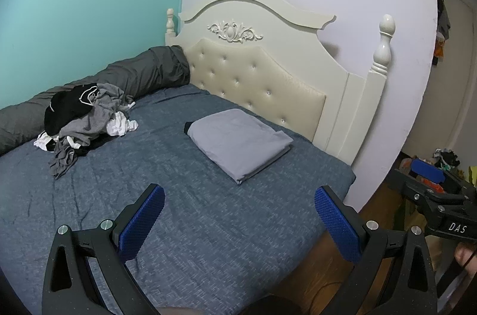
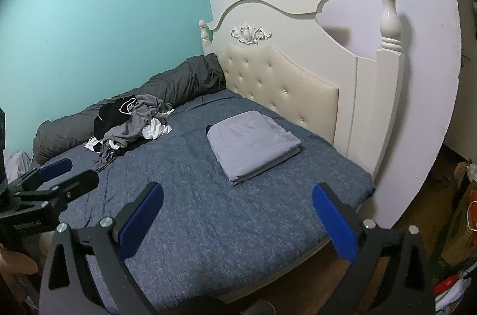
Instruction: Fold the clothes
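1 folded grey garment (image 1: 240, 143) lies flat on the blue bedspread (image 1: 208, 225), near the cream headboard (image 1: 259, 76) and apart from everything else; a dark edge shows beneath it, possibly a 2nd folded item, though the view does not settle that. The unfolded pile of clothes (image 1: 86, 118), black, grey and white pieces tangled together, sits toward the far side of the bed, touching the long dark grey bolster (image 1: 125, 76) that runs along the teal wall.

The left gripper (image 1: 238, 222) is released, jaws wide, nothing between the blue pads, hovering over the near part of the bedspread. The right gripper (image 2: 237, 222) is likewise spread wide and empty, beside the left.

Judgement: 1 piece is done and the next step is to fetch another from the pile. To do it well, take only the topmost garment, pinching a free edge or shoulder seam so that neighbours do not drag along. Carry it to open bedspread clear of the folded garment, then spread it flat with both grippers before the 1st crease.
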The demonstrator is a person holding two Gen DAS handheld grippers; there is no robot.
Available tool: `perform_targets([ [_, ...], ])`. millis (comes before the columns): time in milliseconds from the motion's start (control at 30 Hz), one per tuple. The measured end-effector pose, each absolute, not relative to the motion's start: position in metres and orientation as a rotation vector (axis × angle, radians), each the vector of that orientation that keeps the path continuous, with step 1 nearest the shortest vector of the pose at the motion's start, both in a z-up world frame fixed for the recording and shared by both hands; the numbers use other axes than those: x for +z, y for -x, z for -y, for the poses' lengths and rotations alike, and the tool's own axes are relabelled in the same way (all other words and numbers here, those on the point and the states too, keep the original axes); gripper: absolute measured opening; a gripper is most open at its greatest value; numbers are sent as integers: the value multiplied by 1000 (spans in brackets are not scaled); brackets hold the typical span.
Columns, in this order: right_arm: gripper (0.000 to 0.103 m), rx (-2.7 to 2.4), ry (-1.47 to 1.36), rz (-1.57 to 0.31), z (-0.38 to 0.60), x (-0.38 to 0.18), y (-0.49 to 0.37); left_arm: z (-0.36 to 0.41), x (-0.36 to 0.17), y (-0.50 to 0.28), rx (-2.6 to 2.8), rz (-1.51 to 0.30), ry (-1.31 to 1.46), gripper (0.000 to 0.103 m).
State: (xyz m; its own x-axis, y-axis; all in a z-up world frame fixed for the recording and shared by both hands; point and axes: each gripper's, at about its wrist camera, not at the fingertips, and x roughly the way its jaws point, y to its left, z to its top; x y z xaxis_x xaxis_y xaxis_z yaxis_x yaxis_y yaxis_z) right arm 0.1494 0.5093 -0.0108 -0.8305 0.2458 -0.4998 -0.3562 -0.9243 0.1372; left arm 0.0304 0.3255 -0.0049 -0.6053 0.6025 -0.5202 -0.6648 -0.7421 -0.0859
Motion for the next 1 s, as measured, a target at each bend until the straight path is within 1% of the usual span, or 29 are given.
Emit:
perform_targets([
  [1000, 101, 2708, 711, -325, -490, -38, -170, -300, -24, -54, 2334, -159, 682, 103],
])
